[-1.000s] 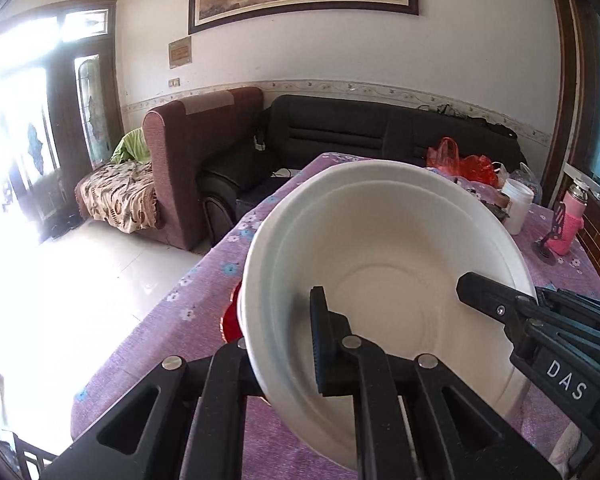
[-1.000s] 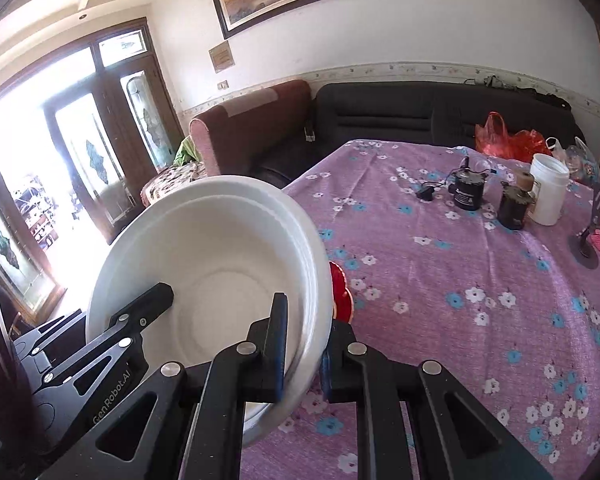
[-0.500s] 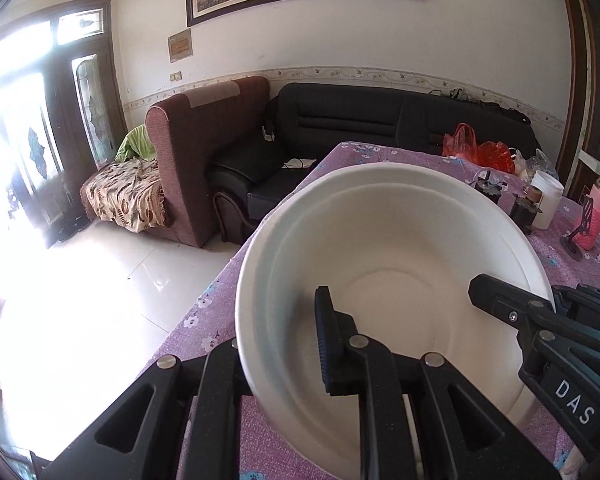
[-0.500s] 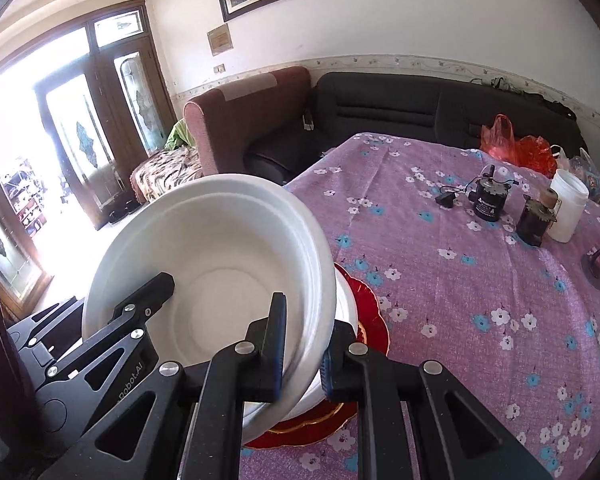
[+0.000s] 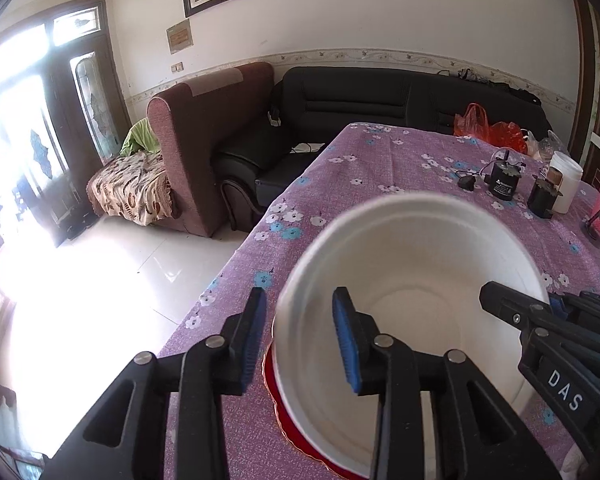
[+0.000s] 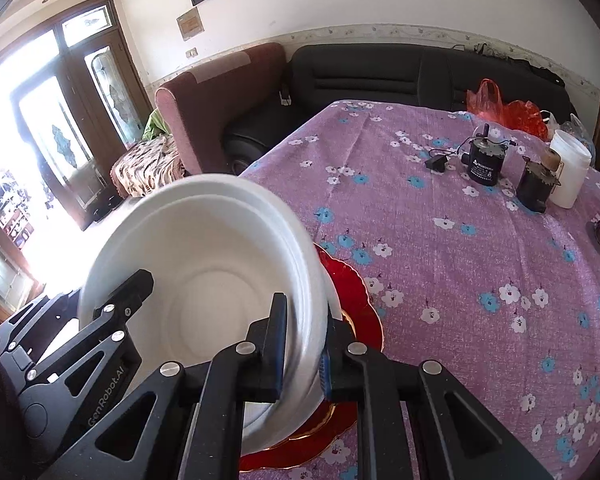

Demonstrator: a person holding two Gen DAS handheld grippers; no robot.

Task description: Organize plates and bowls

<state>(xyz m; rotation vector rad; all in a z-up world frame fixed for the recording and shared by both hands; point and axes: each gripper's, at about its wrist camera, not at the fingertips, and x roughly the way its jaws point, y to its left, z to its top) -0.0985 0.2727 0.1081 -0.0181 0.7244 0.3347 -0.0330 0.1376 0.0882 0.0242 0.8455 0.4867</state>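
Since a second ago the left tool (image 5: 300, 334) has let go, and its fingers are now sitting apart, straddling the rim of the white foam bowl (image 5: 412, 280) without touching it. That bowl is sitting low in the frame, over the red plate (image 6: 352, 284) on the purple floral tabletop (image 6: 440, 208). Over in the right wrist view, the right tool (image 6: 302, 344) is staying clamped on the bowl's rim, bottom center of the frame, holding it tilted.
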